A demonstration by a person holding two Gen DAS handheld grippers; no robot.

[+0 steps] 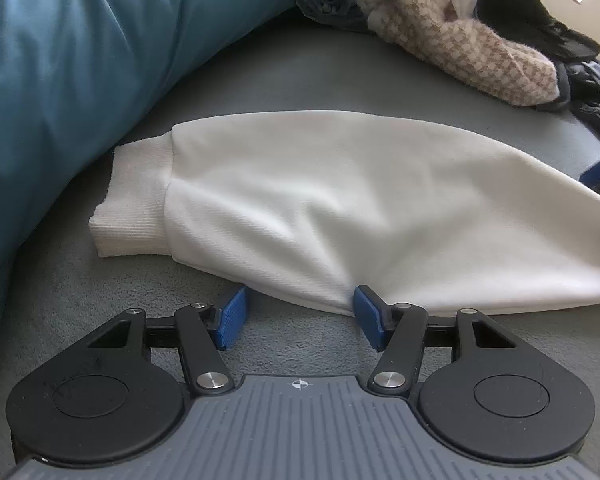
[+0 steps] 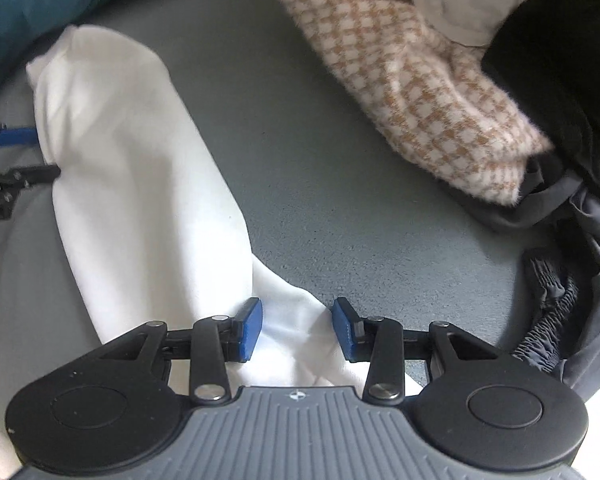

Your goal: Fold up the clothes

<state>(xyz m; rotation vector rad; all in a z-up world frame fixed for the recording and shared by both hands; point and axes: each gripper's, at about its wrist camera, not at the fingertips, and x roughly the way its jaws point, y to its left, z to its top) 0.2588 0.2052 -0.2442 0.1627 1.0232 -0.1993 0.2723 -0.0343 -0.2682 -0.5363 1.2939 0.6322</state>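
Note:
A white sweatshirt sleeve (image 1: 320,204) with a ribbed cuff (image 1: 132,208) at its left end lies flat on the grey bed surface (image 1: 292,80). My left gripper (image 1: 298,314) is open, its blue pads at the sleeve's near edge, tips just under or against the fabric. In the right wrist view the same white garment (image 2: 132,168) runs from far left down under my right gripper (image 2: 296,328), which is open with white cloth between and below its pads. The left gripper's blue pad (image 2: 14,136) shows at the far left edge.
A teal duvet (image 1: 68,80) bulges along the left. A tan and white checked knit (image 2: 412,80) lies at the back right on a heap of dark garments (image 2: 572,80). A dark elastic waistband (image 2: 548,320) lies at the right.

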